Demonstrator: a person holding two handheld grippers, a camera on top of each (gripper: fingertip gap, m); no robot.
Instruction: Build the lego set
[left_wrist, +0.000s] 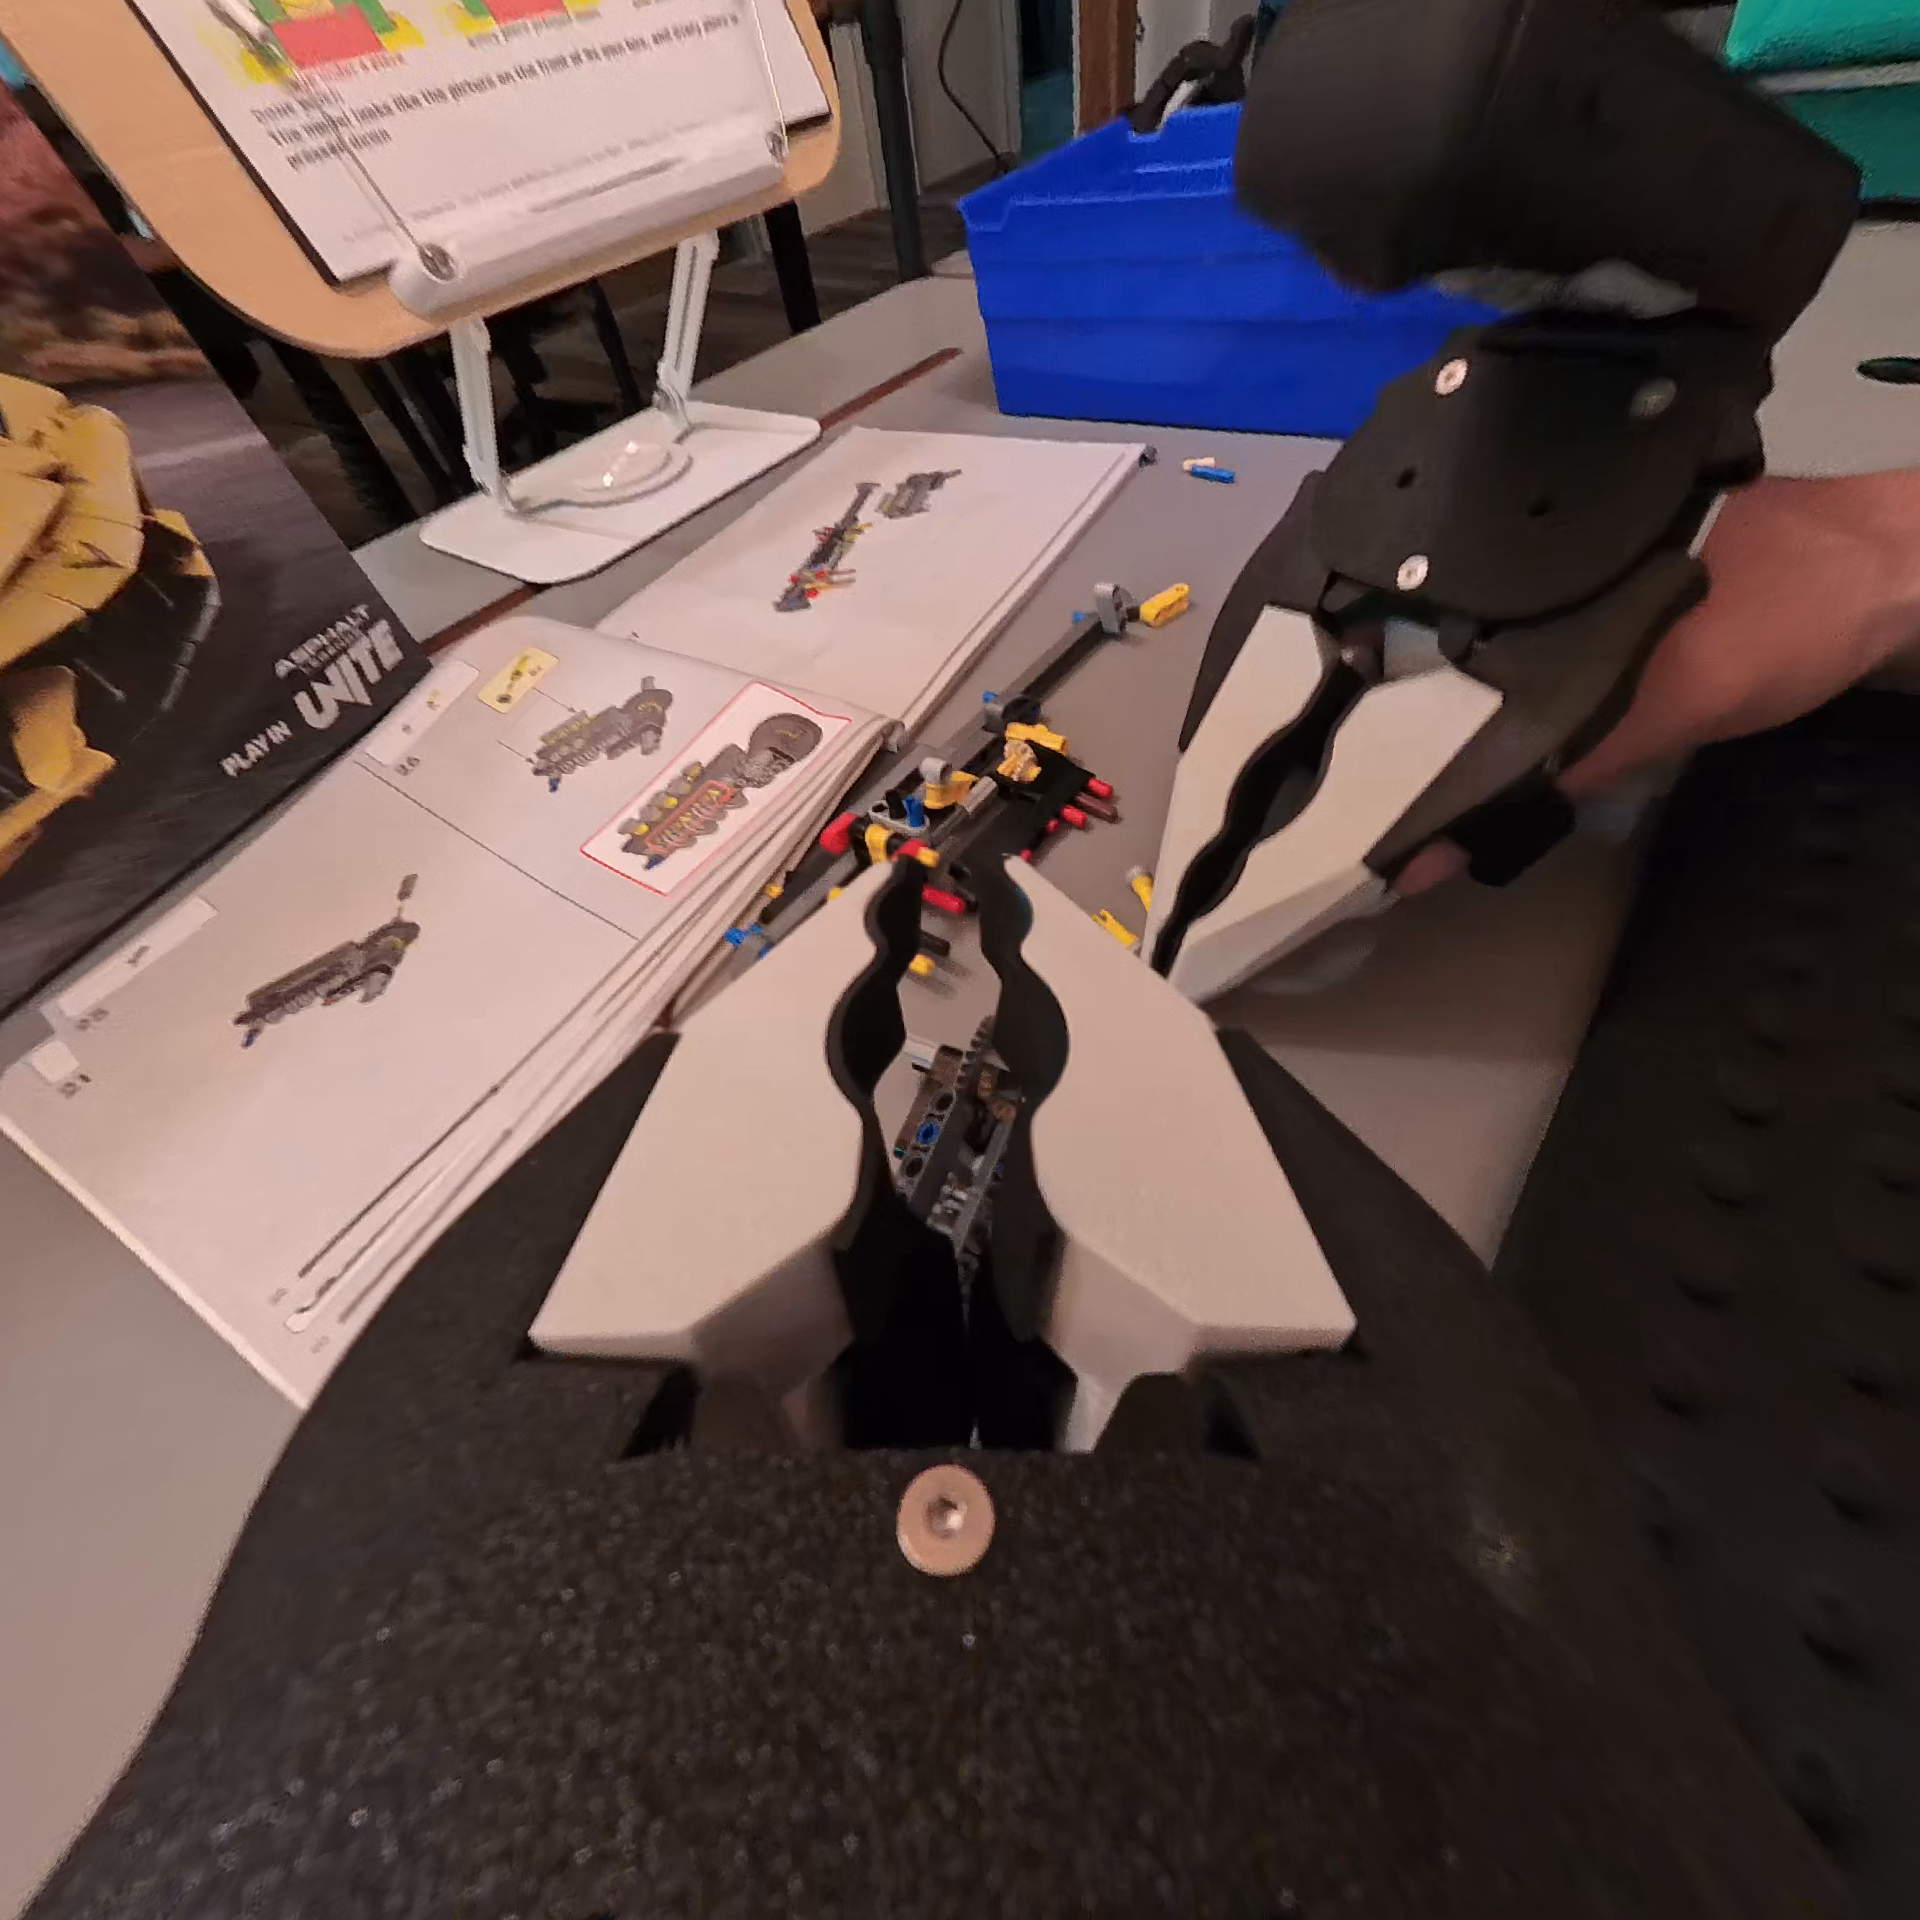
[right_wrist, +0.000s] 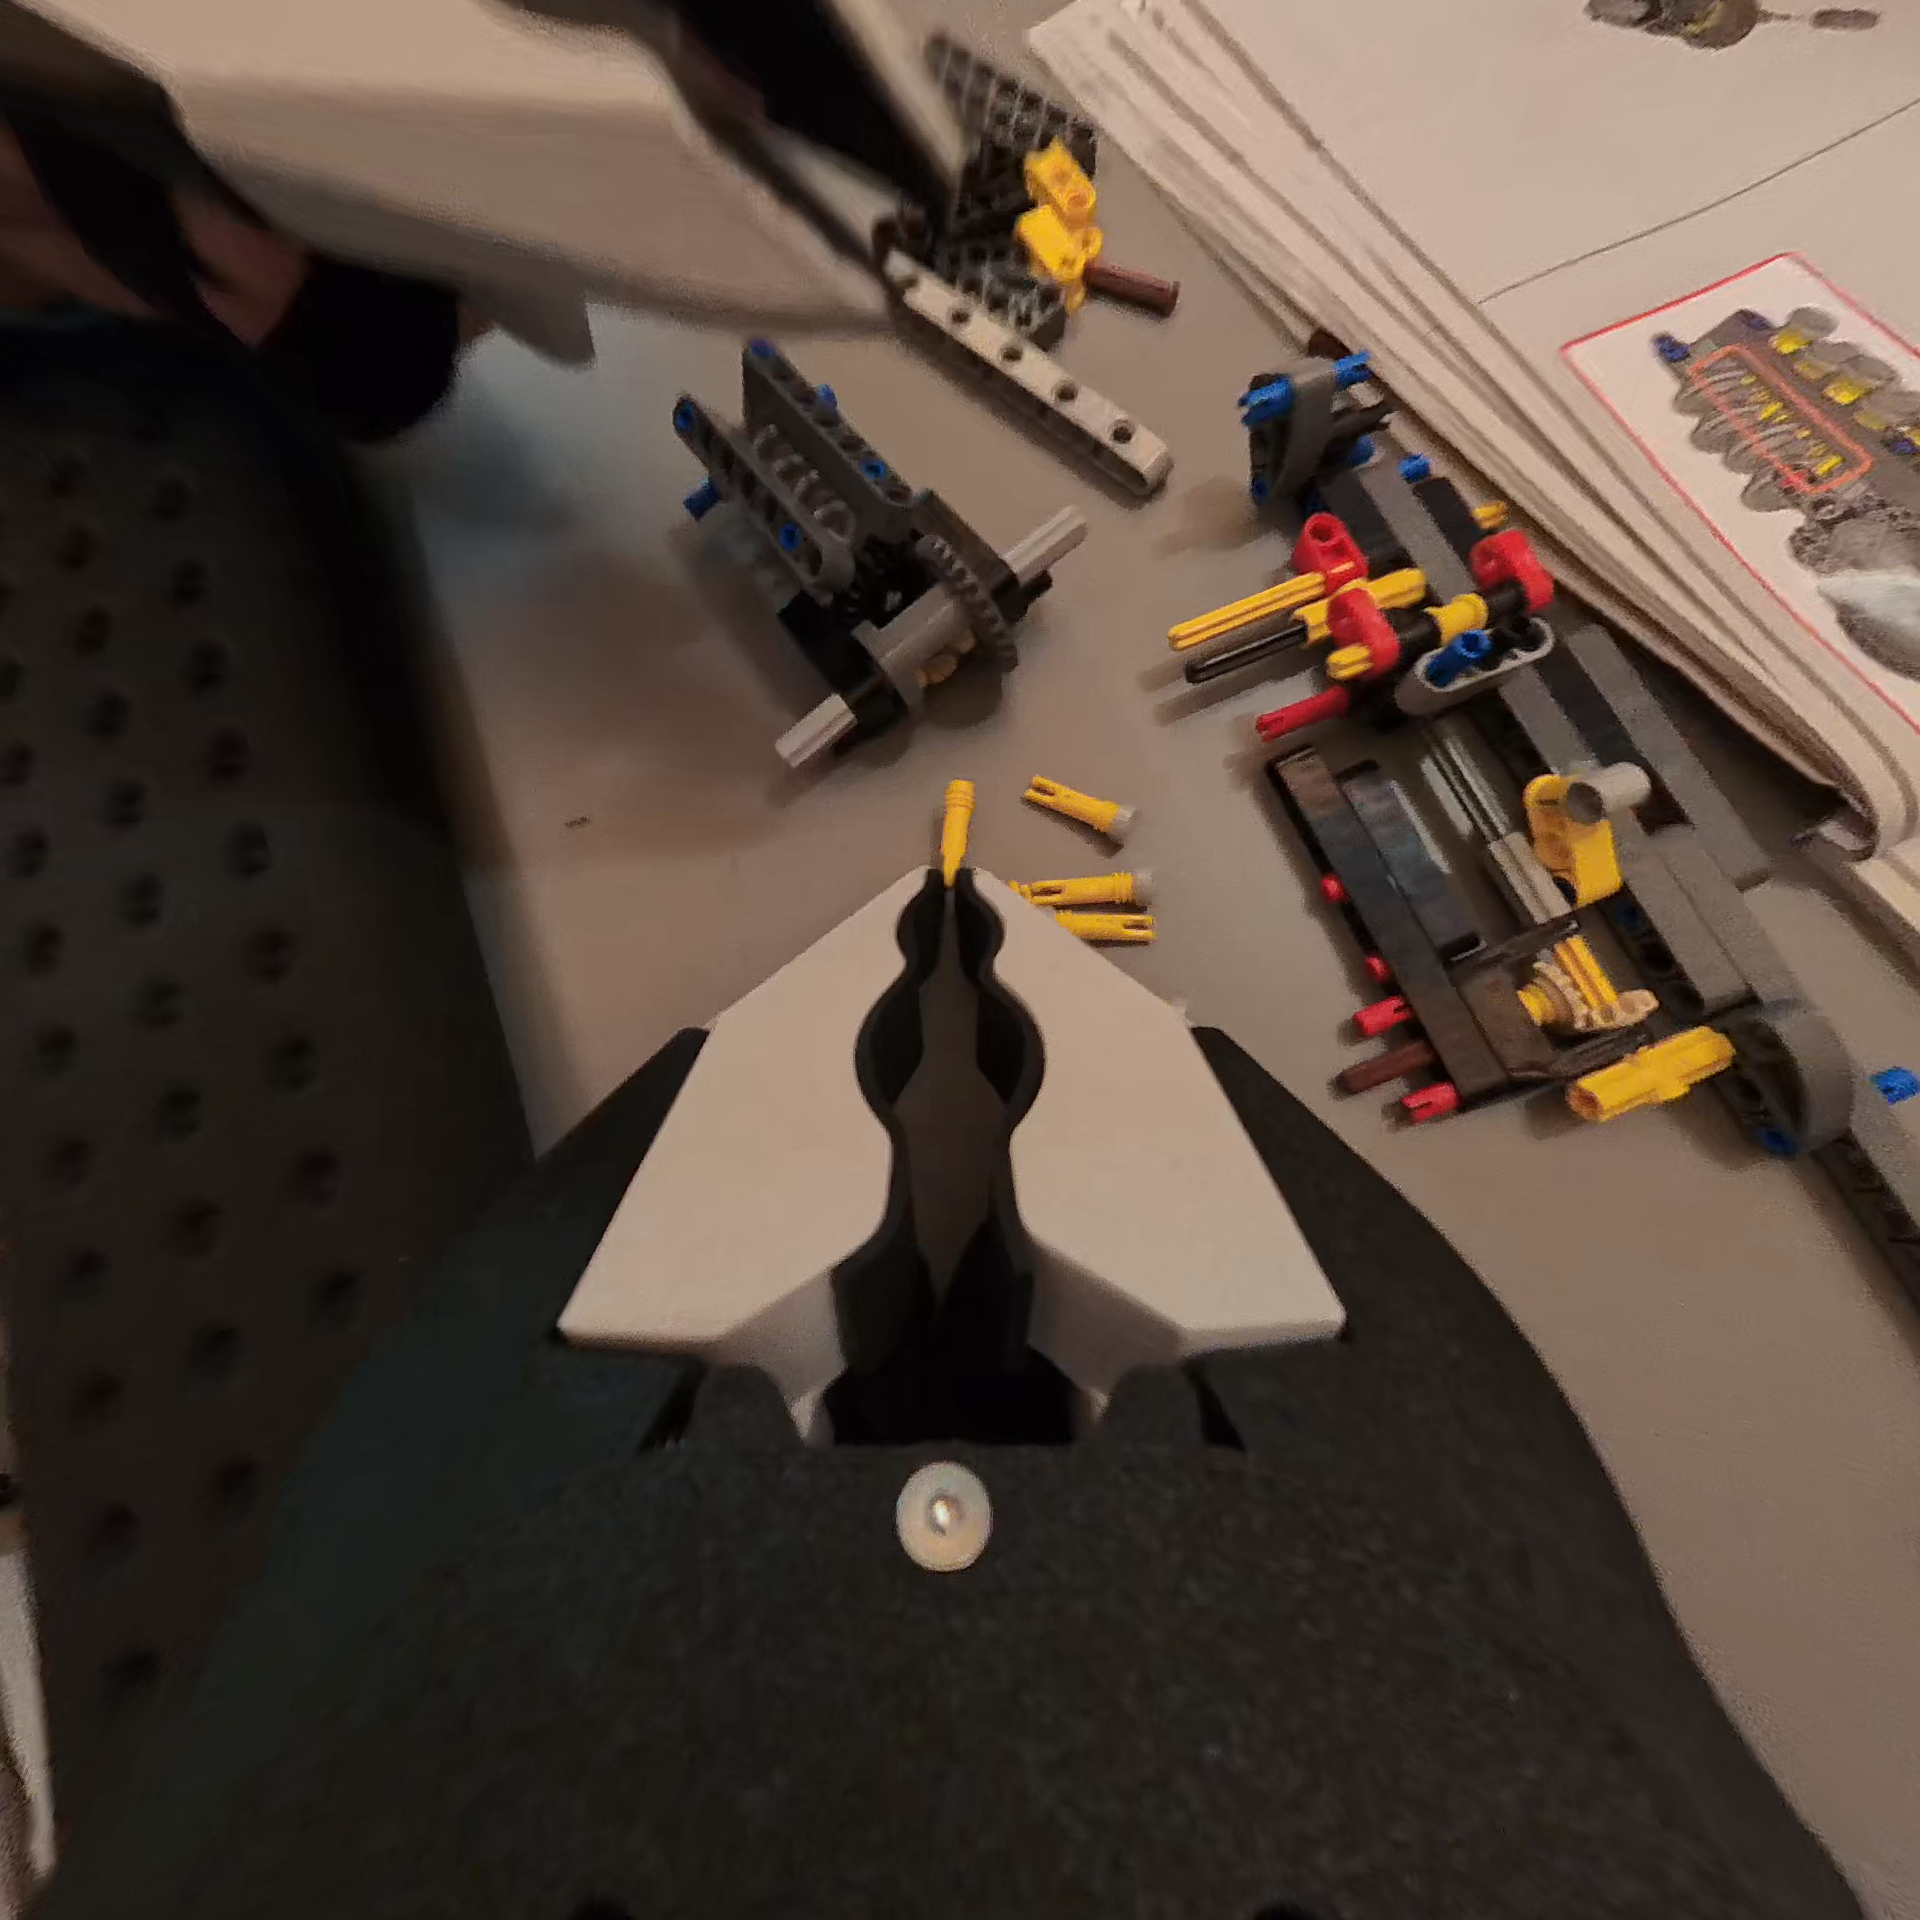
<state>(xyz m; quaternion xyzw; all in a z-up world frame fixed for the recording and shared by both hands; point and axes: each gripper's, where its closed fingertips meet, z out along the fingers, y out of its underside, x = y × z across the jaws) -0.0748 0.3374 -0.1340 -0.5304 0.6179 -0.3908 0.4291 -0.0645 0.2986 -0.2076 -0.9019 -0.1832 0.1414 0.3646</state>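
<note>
Right gripper (right_wrist: 954, 883) angles down toward the grey table (right_wrist: 644, 790), jaws pinched tight on a yellow pin (right_wrist: 957, 821) that pokes out past the tips. Three more yellow pins (right_wrist: 1086, 891) lie loose on the table just beside it. A person's hand (left_wrist: 1766, 623) wraps its black handle in the left wrist view.

Left gripper (left_wrist: 945, 883) hovers low, jaws a little apart. A grey beam subassembly (left_wrist: 961, 1143) shows between its fingers; from the right wrist view, blurred as it is, the tips look to be touching that piece, but I can't call a firm grip.

The long black frame (right_wrist: 1507, 883) with red and yellow parts lies along the edge of the open instruction booklet (left_wrist: 416, 987). A geared grey module (right_wrist: 873, 582) sits mid-table.

The box (left_wrist: 156, 623) with a yellow car and white lettering leans at the left. A printed sheet stands on a white stand (left_wrist: 623, 468), and a blue bin (left_wrist: 1143, 281) sits at the far edge. A black studded mat (right_wrist: 156, 831) covers the near side.
</note>
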